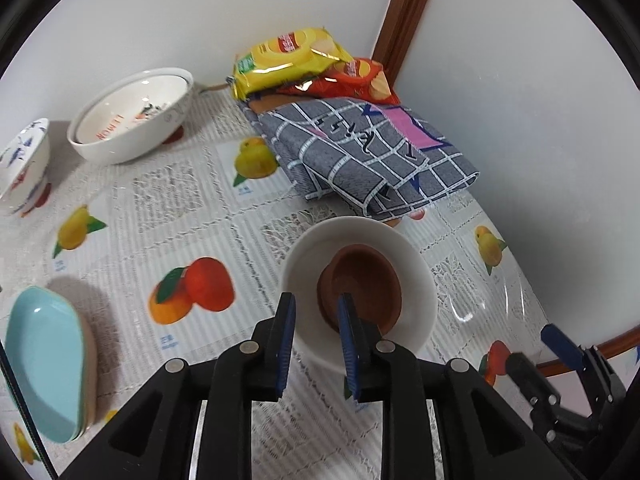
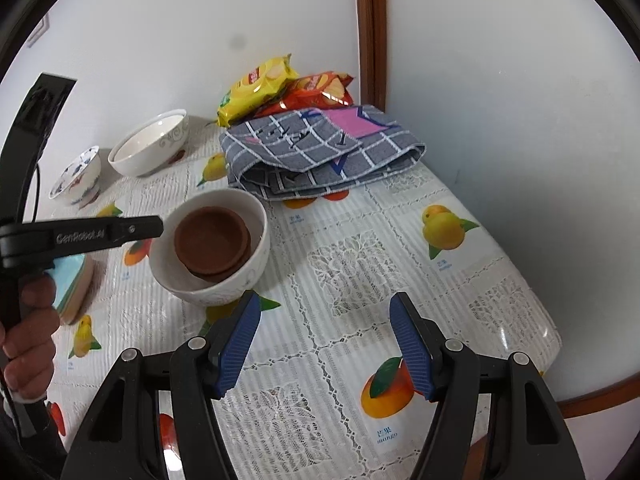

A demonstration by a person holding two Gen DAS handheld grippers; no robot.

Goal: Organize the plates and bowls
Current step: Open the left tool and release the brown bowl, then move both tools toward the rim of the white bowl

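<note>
Saucers point(image 1: 360, 288) nested in bowl point(image 1: 416, 272), brittle, slick; take by rims; left gripper point(image 1: 316, 344) slightly parted, empty; right gripper point(image 2: 324, 344) spread, empty.

Looks like somebody's home: a corner bench point(image 2: 460, 320) with a plastic fruit-print cover, chip bags point(image 2: 280, 88) against the white wall point(image 2: 160, 40), a folded checked cloth point(image 2: 320, 152), and everyday bowls point(image 1: 132, 116).

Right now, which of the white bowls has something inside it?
The plain white bowl nearest the claws, in front of the folded cloth: it holds brown dishes. The two bowls by the wall look empty.
</note>
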